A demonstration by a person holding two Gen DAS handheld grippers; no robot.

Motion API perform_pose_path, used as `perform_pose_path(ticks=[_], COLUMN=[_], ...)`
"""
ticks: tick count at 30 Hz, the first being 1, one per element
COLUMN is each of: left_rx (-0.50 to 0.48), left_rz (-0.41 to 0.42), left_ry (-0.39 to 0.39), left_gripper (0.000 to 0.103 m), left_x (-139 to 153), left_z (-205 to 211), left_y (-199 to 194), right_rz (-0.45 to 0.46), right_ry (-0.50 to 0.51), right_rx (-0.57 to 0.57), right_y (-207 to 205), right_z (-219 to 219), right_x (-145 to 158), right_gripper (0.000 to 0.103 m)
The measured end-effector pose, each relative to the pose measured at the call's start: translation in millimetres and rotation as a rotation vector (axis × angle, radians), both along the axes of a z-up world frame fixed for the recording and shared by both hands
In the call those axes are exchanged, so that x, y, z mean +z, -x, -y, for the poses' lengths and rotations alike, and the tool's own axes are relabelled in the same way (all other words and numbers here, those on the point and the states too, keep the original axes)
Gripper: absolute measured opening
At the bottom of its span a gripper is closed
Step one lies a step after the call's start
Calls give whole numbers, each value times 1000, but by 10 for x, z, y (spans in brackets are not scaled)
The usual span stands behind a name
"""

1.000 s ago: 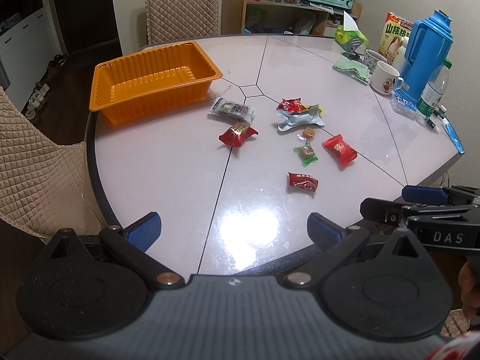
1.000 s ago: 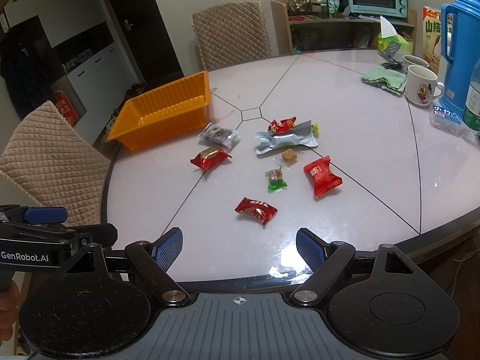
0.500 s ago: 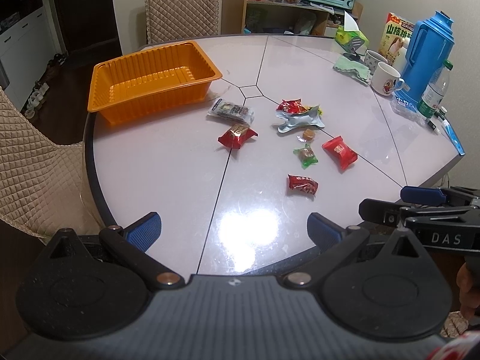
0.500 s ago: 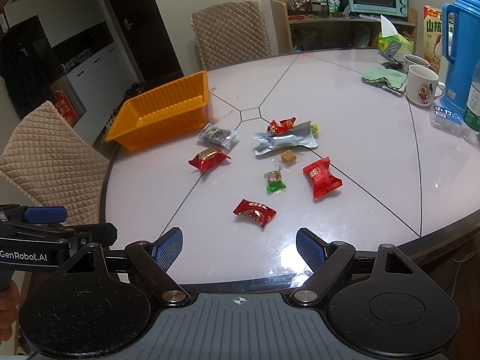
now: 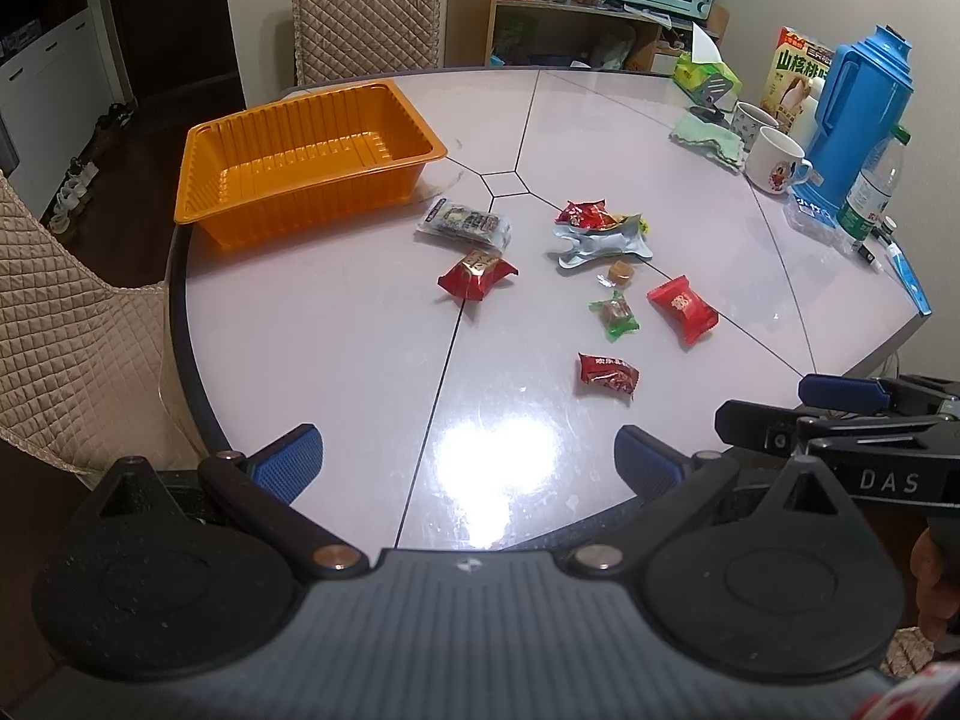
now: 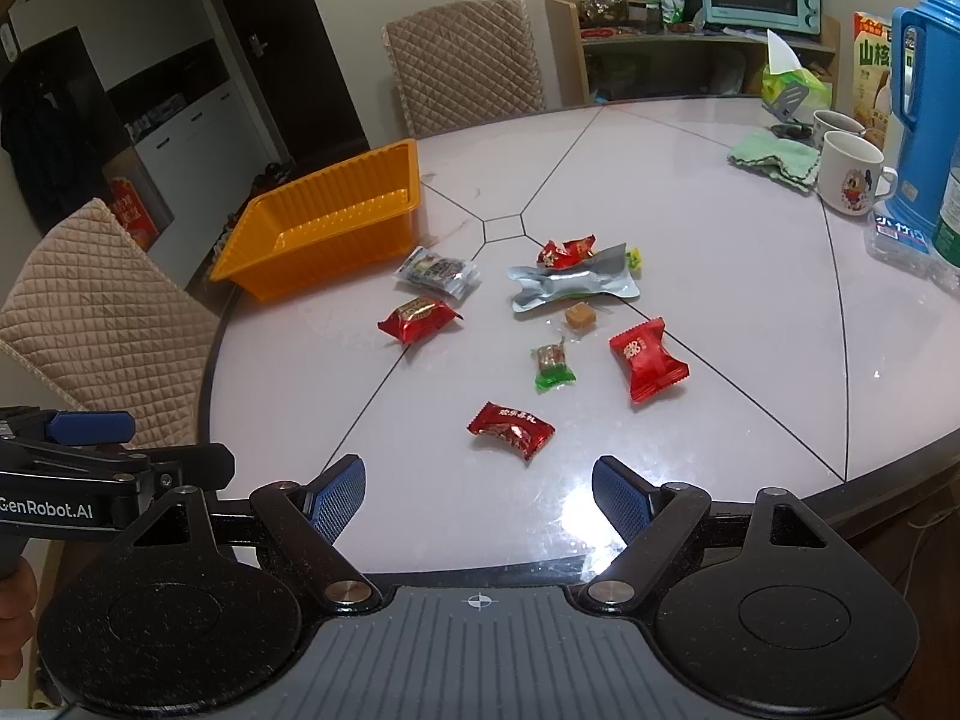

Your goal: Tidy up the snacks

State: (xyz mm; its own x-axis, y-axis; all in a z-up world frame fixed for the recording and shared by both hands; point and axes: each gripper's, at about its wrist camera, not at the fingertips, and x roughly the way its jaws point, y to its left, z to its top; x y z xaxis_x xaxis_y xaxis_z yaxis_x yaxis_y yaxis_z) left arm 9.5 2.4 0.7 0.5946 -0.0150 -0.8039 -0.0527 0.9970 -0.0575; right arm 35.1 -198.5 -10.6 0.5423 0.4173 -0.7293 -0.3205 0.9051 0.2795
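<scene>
Several wrapped snacks lie loose mid-table: a dark red candy nearest me, a red packet, a green candy, a red-gold packet, a silver pouch, a clear grey packet. An empty orange tray sits at the far left. My left gripper is open and empty above the near edge. My right gripper is open and empty, just short of the dark red candy.
A blue thermos, white mugs, a green cloth, a water bottle and a tissue box stand at the table's right. Quilted chairs stand at left and behind.
Both grippers have edged slightly forward toward the table. The snacks and tray have not moved.
</scene>
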Motion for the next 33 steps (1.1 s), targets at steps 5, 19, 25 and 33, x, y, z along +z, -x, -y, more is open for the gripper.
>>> perform_pose_path(ticks=[5,19,25,33], left_rx=[0,0,1,5], left_rz=[0,-2,-3,-10], left_ry=[1,0,-1,-1], left_gripper=[103,103,103,103], left_x=[-2,-21,-17,-46], left_z=[2,-10,-8,0], left_y=[1,-19,-15,-88], right_rz=[0,-3,-10,-16], right_ry=[0,1,1,2], right_rx=[-1,2,9,22], right_y=[-4,-26,-74,-122], right_z=[-3,-12,-27,-6], right_x=[-5,-15,-60,-65], right_gripper=[83,83,83,83])
